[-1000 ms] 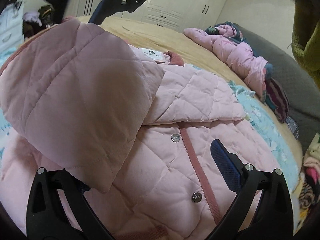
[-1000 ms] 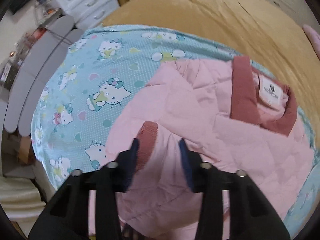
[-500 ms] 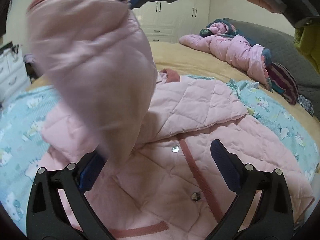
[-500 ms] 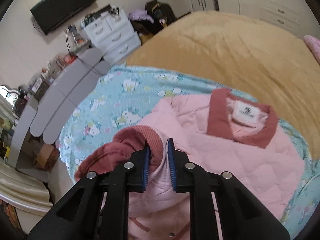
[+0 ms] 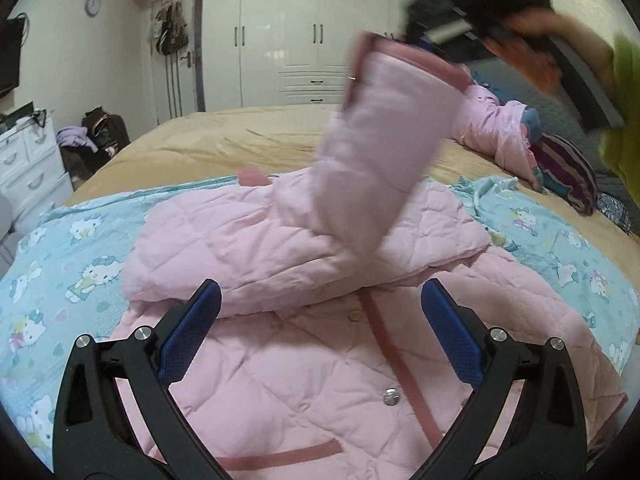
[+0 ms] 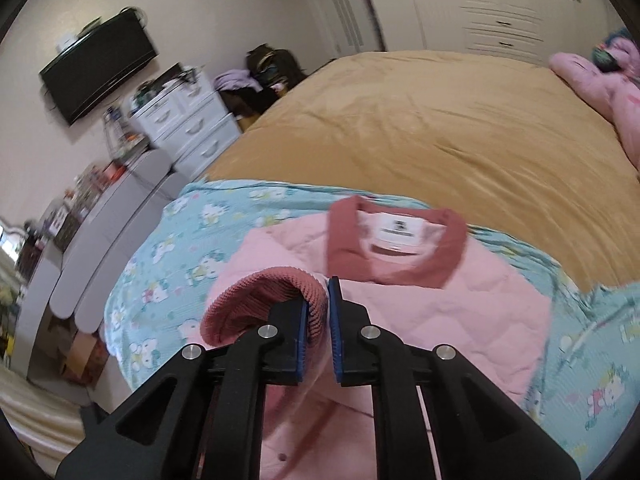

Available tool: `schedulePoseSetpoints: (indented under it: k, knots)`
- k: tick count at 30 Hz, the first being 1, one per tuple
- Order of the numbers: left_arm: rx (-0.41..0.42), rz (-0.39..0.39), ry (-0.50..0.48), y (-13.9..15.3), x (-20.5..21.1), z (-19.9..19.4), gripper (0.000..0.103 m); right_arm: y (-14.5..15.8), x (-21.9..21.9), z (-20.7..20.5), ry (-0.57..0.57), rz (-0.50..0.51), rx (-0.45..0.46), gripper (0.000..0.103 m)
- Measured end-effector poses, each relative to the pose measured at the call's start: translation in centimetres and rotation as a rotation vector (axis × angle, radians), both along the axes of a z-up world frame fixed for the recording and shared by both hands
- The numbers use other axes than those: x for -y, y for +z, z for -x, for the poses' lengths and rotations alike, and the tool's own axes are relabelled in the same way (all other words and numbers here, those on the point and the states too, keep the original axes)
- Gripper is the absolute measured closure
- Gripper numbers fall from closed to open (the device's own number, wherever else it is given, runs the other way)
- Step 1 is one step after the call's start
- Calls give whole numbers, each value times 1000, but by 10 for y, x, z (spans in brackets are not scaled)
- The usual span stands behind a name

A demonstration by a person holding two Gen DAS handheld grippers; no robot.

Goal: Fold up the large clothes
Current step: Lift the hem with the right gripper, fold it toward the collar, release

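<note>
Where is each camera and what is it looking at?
Left wrist: sits on the open left gripper, looking down over the pink jacket towards the wardrobe; a hand shows at top right.
Right wrist: sits on the right gripper, shut on the sleeve cuff, facing the collar and the dresser.
Both show the jacket, the cartoon sheet and the tan bedspread.

Wide bed (image 6: 420,128) under a mustard cover, teal cartoon-cat sheet (image 5: 72,256) spread over it, pink quilted jacket (image 5: 304,380) on the sheet, crumpled clothes heap (image 5: 516,136) at far side.
</note>
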State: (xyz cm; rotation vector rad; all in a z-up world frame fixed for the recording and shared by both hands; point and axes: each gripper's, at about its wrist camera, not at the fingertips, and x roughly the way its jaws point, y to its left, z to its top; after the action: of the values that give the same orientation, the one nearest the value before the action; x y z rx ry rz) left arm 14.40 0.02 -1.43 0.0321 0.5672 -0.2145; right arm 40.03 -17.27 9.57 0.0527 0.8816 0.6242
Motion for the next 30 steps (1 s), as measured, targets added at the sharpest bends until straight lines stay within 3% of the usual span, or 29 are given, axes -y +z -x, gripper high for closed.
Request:
schedulePoseSetpoints:
  k: [12,18,20,23,25,27,30]
  knots:
    - [-65,12,107,-11,-32,-21,9,-81,71,-11,-143,-47,-71,93]
    - [-101,54,159,-12,-56,-35,9,-115,105,-10,-229,-84,-123,84]
    - [-109,60,170,-11,-61,-39,9,-125,119,-4,-272,-105,-128,71]
    - [-126,100,183,-4,-73,-48,9,-131,136,9,-316,-152,-116,66]
    - [-127,119,213,8,-84,-60,9,-127,144,26,-350,-175,-77,57]
    - [-153,136,235,18,-92,-77,9,-123,147,35,-353,-234,-53,56]
    - [-134,212,289,37,-107,-103,9,-130,141,43,-354,-304,-96,53]
